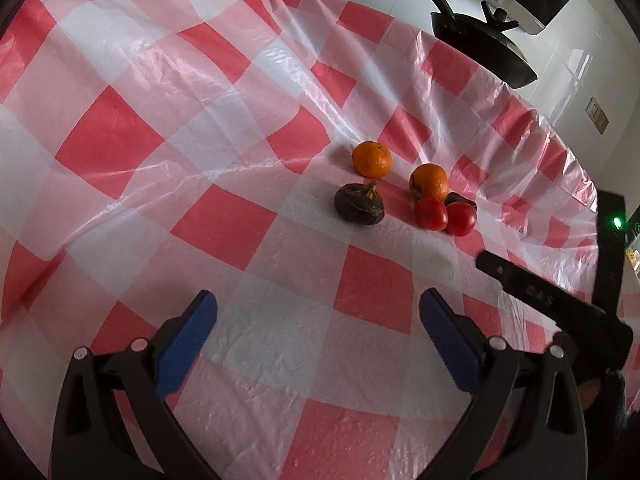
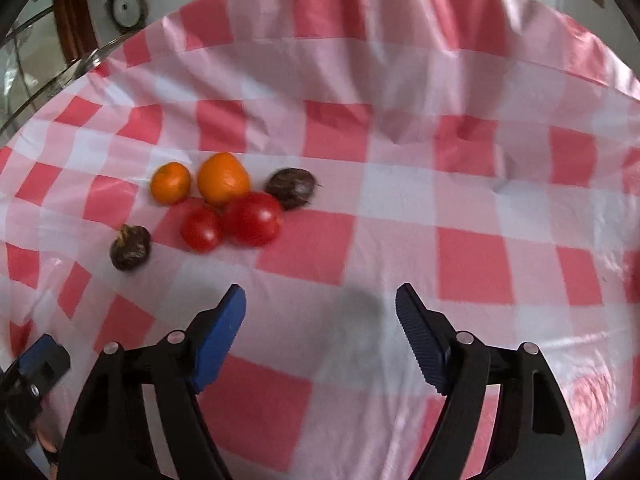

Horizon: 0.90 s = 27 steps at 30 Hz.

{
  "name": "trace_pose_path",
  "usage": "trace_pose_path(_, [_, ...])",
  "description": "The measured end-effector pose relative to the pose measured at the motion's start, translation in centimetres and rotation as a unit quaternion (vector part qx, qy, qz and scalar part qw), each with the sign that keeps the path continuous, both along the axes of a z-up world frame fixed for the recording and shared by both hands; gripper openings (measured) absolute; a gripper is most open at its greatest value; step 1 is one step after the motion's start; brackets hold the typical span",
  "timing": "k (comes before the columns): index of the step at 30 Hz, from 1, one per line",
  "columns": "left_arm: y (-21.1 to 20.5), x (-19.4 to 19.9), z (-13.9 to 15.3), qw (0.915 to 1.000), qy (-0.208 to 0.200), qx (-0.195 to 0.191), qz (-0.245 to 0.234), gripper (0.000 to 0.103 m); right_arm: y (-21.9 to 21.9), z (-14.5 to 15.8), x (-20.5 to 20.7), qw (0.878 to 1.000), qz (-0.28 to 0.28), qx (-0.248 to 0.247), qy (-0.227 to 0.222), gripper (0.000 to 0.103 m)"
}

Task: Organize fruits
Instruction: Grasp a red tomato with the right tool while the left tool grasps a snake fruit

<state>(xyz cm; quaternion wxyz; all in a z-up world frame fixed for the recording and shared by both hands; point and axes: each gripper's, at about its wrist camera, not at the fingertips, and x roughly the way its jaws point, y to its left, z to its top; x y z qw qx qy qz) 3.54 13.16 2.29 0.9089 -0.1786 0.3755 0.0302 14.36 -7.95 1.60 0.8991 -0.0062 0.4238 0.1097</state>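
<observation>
Fruits lie together on a red-and-white checked tablecloth (image 1: pixel 200 128). In the left wrist view there are two oranges (image 1: pixel 372 159) (image 1: pixel 429 182), two red tomatoes (image 1: pixel 430 213) (image 1: pixel 461 219), one dark brown fruit (image 1: pixel 359 204) and a second one (image 1: pixel 460 199) half hidden behind the tomatoes. The right wrist view shows the same oranges (image 2: pixel 170 183) (image 2: pixel 223 178), tomatoes (image 2: pixel 201 229) (image 2: pixel 253 219) and dark fruits (image 2: pixel 130 247) (image 2: pixel 290 188). My left gripper (image 1: pixel 318 308) is open and empty, short of the fruits. My right gripper (image 2: pixel 320 304) is open and empty, right of the fruits.
The right gripper's black body (image 1: pixel 560 304) shows at the right edge of the left wrist view. A black pan with a lid (image 1: pixel 484 48) sits beyond the table's far edge. The left gripper (image 2: pixel 36 360) shows at the lower left of the right wrist view.
</observation>
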Motion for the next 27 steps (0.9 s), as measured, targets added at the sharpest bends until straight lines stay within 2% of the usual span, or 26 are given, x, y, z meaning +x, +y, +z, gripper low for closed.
trace_pose_path(2, [0.0, 0.0, 0.0, 1.0, -0.001, -0.001, 0.0, 0.101, 1.2, -0.2, 0.6, 1.0, 0.012, -0.019, 0.004, 0.062])
trace_pose_path(6, [0.0, 0.0, 0.0, 1.0, -0.003, -0.002, -0.001, 0.101, 3.2, -0.5, 2.3, 0.999, 0.021, -0.048, 0.006, 0.055])
trace_pose_path(12, [0.0, -0.1, 0.0, 1.0, -0.005, -0.003, -0.003, 0.101, 5.5, -0.4, 4.3, 0.998, 0.03, -0.047, 0.004, 0.046])
trace_pose_path(13, [0.0, -0.2, 0.0, 1.0, -0.005, -0.004, -0.003, 0.101, 5.5, -0.4, 4.4, 0.999, 0.031, -0.041, 0.006, 0.035])
trace_pose_path(17, [0.1, -0.3, 0.0, 1.0, -0.005, -0.005, -0.001, 0.101, 3.9, 0.1, 2.5, 1.0, 0.016, -0.003, 0.009, 0.035])
trace_pose_path(21, [0.0, -0.2, 0.0, 1.0, -0.005, -0.004, -0.001, 0.101, 0.2, 0.7, -1.5, 0.999, -0.011, 0.046, 0.002, 0.035])
trace_pose_path(26, [-0.2, -0.2, 0.0, 1.0, -0.003, -0.005, -0.006, 0.101, -3.7, -0.1, -4.4, 0.995, -0.049, 0.082, -0.003, 0.035])
trace_pose_path(27, [-0.3, -0.2, 0.0, 1.0, -0.001, -0.004, -0.008, 0.101, -4.6, -0.4, -4.5, 0.992, -0.058, 0.11, 0.001, 0.035])
